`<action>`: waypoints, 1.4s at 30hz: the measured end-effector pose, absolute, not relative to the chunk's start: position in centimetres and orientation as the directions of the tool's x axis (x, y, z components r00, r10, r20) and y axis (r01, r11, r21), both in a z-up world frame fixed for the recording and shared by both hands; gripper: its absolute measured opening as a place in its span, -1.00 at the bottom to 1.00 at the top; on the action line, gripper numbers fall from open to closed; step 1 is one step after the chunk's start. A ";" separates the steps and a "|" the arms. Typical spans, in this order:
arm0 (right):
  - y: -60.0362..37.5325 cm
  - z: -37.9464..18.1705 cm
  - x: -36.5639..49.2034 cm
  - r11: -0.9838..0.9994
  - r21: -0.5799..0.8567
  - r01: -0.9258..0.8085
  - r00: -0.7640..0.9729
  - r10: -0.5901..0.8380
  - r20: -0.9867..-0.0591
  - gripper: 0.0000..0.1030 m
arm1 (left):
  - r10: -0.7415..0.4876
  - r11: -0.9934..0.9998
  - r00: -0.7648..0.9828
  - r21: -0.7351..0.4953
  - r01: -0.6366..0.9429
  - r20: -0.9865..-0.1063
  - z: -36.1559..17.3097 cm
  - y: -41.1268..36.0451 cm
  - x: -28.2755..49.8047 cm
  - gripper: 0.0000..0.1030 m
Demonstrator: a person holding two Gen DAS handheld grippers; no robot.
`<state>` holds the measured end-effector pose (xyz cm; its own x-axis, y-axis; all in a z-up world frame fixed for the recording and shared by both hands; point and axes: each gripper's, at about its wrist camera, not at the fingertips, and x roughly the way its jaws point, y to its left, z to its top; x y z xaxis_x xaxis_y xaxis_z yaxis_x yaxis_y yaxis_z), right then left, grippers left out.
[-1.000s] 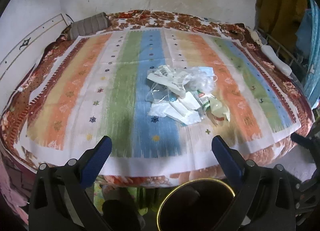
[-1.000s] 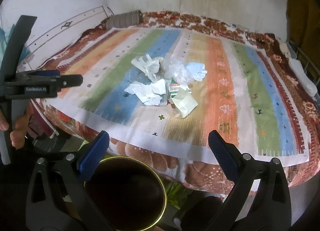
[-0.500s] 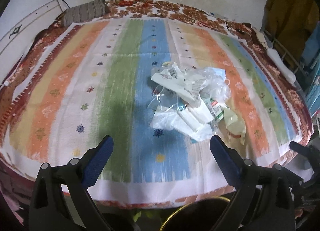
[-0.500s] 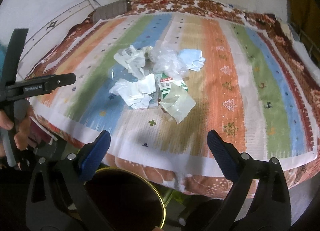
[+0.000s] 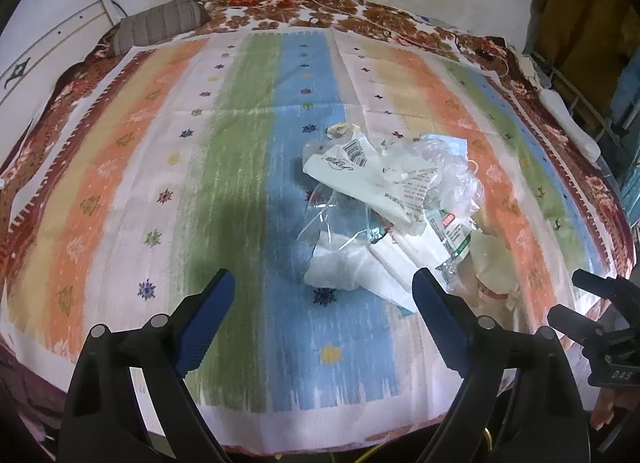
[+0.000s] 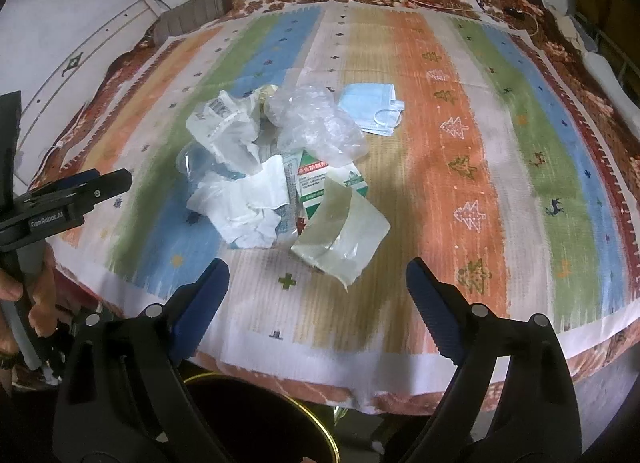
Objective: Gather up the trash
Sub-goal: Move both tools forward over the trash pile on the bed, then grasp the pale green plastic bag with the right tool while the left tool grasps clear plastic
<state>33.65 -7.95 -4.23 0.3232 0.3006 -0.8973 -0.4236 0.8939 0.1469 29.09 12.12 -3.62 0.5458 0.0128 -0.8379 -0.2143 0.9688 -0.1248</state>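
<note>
A pile of trash [image 5: 392, 219] lies on the striped cloth: white printed bags, clear plastic, white tissue [image 6: 244, 203], a green-and-white carton [image 6: 316, 179], a pale yellowish wrapper [image 6: 344, 235] and a blue face mask [image 6: 372, 107]. My left gripper [image 5: 324, 299] is open and empty, just short of the pile's near left edge. My right gripper [image 6: 316, 283] is open and empty, just in front of the yellowish wrapper. A dark bin with a gold rim [image 6: 260, 419] stands below the bed edge under the right gripper.
The striped cloth [image 5: 160, 183] covers a bed with a brown floral blanket [image 5: 360, 19]. A striped bolster [image 5: 160, 23] lies at the far left corner. White wall behind. A metal rack [image 5: 580, 103] stands at the right. The left gripper shows in the right view [image 6: 72, 199].
Both grippers have moved forward over the bed toward the trash pile, which now looks larger and closer. The bin has dropped mostly out of the left view. Both jaws stay open.
</note>
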 end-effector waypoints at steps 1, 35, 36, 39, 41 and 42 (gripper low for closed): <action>-7.9 -4.3 33.7 0.894 0.141 -0.425 0.323 0.295 -0.899 0.65 | 0.013 0.969 0.542 -0.123 -0.215 -0.840 -3.8 12.2 29.4 0.67; -4.1 -11.1 37.0 0.862 -0.038 -0.506 0.286 0.126 -0.950 -0.47 | -0.062 0.989 0.443 -0.113 -0.091 -0.894 -10.9 12.8 38.0 -0.66; -4.1 -11.0 37.0 0.861 -0.038 -0.508 0.286 0.127 -0.950 -0.55 | -0.057 0.990 0.441 -0.107 -0.090 -0.896 -10.7 12.7 37.8 -0.70; -4.1 -10.6 36.8 0.857 -0.038 -0.513 0.295 0.135 -0.946 -0.68 | -0.034 0.990 0.435 -0.090 -0.108 -0.900 -9.9 12.9 37.3 -0.81; -4.1 -9.9 36.7 0.854 -0.037 -0.520 0.309 0.147 -0.940 -0.75 | -0.031 0.989 0.431 -0.091 -0.117 -0.902 -9.1 13.0 36.8 -0.81; -4.3 -9.3 36.6 0.855 -0.035 -0.518 0.324 0.159 -0.933 -0.81 | -0.027 0.989 0.433 -0.089 -0.123 -0.901 -8.6 13.0 36.6 -0.82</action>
<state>36.62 -4.31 -9.28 0.3237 0.1586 -0.9328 -0.5182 0.8546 -0.0345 36.57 13.02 -8.64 0.4328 -0.0271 -0.9011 -0.1225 0.9885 -0.0886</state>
